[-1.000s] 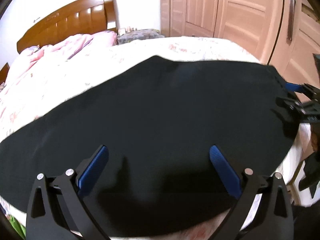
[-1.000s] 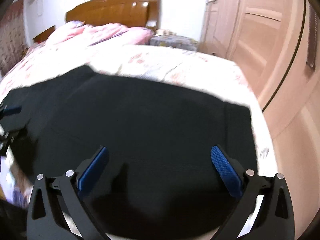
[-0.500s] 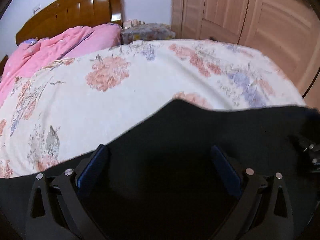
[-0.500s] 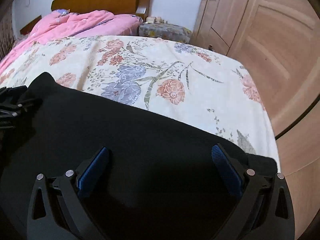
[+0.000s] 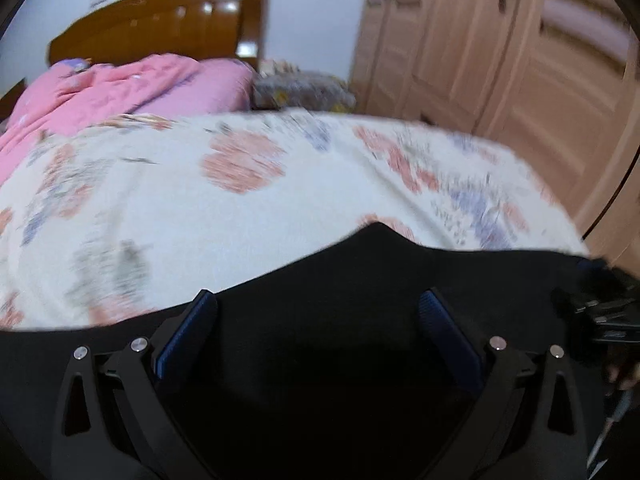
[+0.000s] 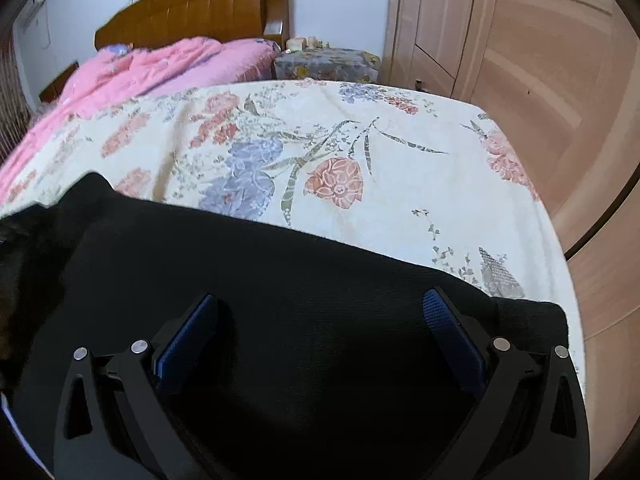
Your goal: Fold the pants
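Your left gripper [image 5: 318, 316] has its jaws spread wide, with nothing between the blue pads [image 5: 444, 326]; it hangs over the black pants [image 5: 320, 360]. Your right gripper [image 6: 320, 316] is spread just as wide and is also empty, its blue pads [image 6: 184, 338] standing apart over the same dark cloth.

The pants lie flat along the near edge of the bed, on the floral bedsheet [image 6: 340, 140]. In the right wrist view the fabric runs as a broad band from the left border of the frame to a squared end near the bed's right edge, where a narrow strip of sheet still shows between the cloth and the mattress side. The far edge of the pants slants, rising to a rounded peak at the left. In the left wrist view, which is blurred, the far edge forms a small peak near the middle, and your right gripper shows at the right border, close to the end of the cloth; whether it touches the fabric there you cannot tell.

Beyond the pants the sheet is bare up to a pink quilt [image 6: 160, 64] heaped at the wooden headboard [image 6: 200, 4]. A wooden wardrobe [image 6: 520, 60] stands along the bed's right side.
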The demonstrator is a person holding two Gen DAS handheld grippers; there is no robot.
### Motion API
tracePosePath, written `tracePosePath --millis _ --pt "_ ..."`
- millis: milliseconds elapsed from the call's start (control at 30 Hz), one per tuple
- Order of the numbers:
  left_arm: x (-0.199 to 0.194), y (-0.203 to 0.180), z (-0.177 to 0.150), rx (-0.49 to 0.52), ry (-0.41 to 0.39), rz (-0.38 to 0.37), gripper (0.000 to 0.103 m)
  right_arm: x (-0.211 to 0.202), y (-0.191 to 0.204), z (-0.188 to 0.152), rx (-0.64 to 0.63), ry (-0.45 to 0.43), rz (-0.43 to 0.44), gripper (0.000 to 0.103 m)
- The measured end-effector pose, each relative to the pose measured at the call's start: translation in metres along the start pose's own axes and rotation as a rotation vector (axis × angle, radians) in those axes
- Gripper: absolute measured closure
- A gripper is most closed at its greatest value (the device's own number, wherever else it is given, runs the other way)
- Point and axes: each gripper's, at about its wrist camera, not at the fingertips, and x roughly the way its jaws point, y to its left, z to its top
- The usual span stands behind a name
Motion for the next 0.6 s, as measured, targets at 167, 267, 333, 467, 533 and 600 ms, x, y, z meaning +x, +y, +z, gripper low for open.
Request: tracePosePath --millis 167,267,333,467,533,600 --pt "-0.073 0.07 -0.03 -0.037 -0.067 0.142 0.002 -0.008 0.026 0.006 -0.029 0.033 -0.177 0.005" --pt "-0.108 0.139 -0.056 -0.126 -0.046 0.288 0.002 -0.032 0.075 0.012 -0.051 -0.038 -0.062 0.005" --pt "-0.128 0.191 -0.076 -0.222 -0.034 0.371 0.002 -0.043 0.126 0.017 -0.138 -0.068 0.045 0.005" --pt "-0.139 0.257 -0.113 -0.374 0.016 0.413 0.002 -0.059 0.26 0.013 -0.404 -0.091 0.287 0.005" --pt "-0.139 0.261 -0.125 -0.35 0.013 0.409 0.002 -0.059 0.303 0.007 -0.489 -0.077 0.343 0.005" --pt "-0.14 0.249 -0.127 -0.271 0.015 0.459 0.002 -0.057 0.351 -0.007 -0.611 -0.066 0.368 0.005"
